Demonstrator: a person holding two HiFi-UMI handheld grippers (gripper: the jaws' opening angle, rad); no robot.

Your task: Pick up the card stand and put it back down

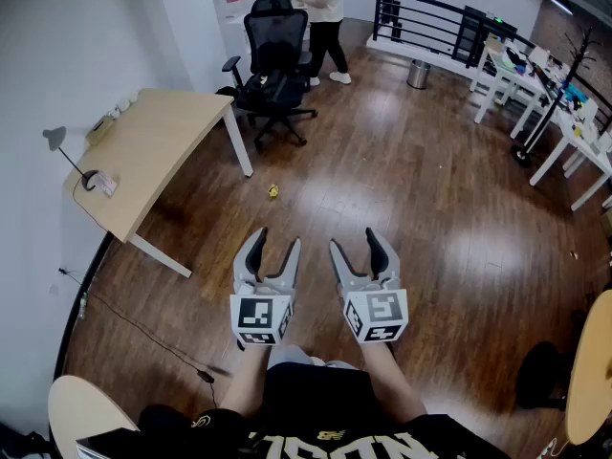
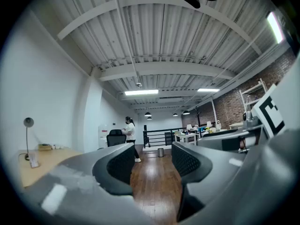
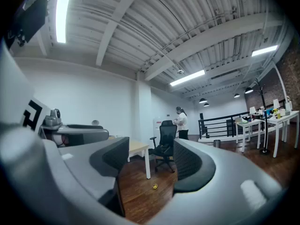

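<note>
I cannot make out a card stand in any view. My left gripper (image 1: 275,249) and right gripper (image 1: 356,247) hang side by side at waist height over the wooden floor, pointing level towards the room. Each stands open with a narrow gap and nothing between its dark pads. In the left gripper view the left gripper (image 2: 152,161) frames bare floor and the far railing. In the right gripper view the right gripper (image 3: 151,161) frames the floor, a desk leg and the office chair (image 3: 165,142).
A light wooden desk (image 1: 153,151) with a lamp (image 1: 59,142) stands at the left wall, a black office chair (image 1: 273,65) beyond it. A small yellow thing (image 1: 273,191) lies on the floor ahead. A person (image 1: 323,17) stands at the back. White tables (image 1: 574,132) and a railing (image 1: 430,17) are right.
</note>
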